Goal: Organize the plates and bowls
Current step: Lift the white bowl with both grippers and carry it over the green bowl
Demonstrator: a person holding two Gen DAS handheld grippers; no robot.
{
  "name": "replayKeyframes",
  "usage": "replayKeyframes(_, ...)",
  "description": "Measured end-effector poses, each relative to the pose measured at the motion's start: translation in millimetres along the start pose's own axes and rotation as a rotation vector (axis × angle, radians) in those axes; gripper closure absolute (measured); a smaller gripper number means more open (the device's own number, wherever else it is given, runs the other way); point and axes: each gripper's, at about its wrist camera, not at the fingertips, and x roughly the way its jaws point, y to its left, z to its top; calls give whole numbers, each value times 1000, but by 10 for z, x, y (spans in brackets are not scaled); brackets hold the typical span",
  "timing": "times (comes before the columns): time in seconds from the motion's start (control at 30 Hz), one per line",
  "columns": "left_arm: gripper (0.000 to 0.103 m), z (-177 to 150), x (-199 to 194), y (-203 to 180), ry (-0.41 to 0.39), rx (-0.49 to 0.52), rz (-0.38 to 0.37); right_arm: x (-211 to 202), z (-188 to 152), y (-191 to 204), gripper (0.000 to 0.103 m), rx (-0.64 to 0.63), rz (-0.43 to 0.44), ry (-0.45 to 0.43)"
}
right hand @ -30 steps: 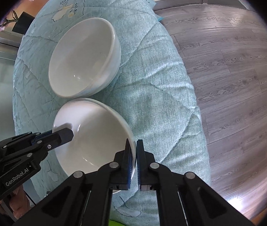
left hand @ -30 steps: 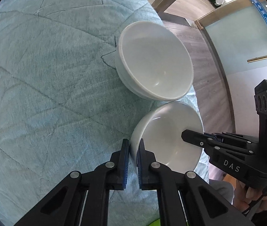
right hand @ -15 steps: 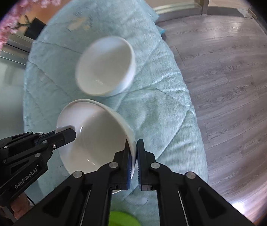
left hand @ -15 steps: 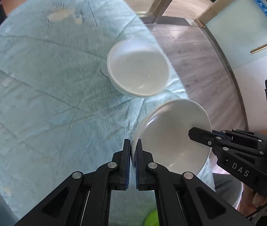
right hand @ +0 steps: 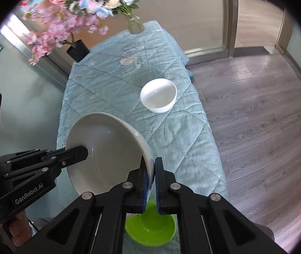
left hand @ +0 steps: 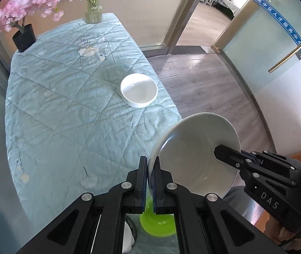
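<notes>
A large white bowl [left hand: 195, 156] hangs in the air above the near end of the table, held by both grippers on opposite sides of its rim. My left gripper [left hand: 149, 169] is shut on its left rim. My right gripper [right hand: 150, 169] is shut on its right rim; the bowl also shows in the right wrist view [right hand: 103, 148]. A second white bowl [left hand: 138, 93] sits upright on the light blue quilted tablecloth [left hand: 65, 105] near the table's right edge, also seen in the right wrist view [right hand: 158, 97]. A green plate [right hand: 150, 228] lies below the held bowl.
A glass vase of flowers [left hand: 93, 13] and a black pot with pink blossoms [left hand: 24, 37] stand at the table's far end. Wooden floor [right hand: 256, 127] lies to the right of the table. Glass doors [left hand: 267, 42] stand beyond.
Both grippers have lifted the large bowl well up and back from the table. The second bowl now looks much smaller and farther off, and the green plate has come into view below.
</notes>
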Motion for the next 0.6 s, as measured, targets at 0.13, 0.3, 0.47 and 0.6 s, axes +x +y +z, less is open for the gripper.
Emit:
replayKeyframes(0.13, 103, -405, -224, -95, 14, -5, -23, -230, -306, 45, 98, -13, -4, -6)
replayKeyframes(0.3, 103, -908, -260, -193, 56, -29, -39, -342, -716, 80, 97, -54, -21, 27)
replayKeyframes(0.47, 103, -1361, -165, -227, 108, -60, -54, -282, -1026, 17, 97, -38, -10, 82)
replayKeyframes(0.6, 103, -1565, 55, -174, 148, -86, -46, -140, -1229, 4, 97, -23, -6, 127)
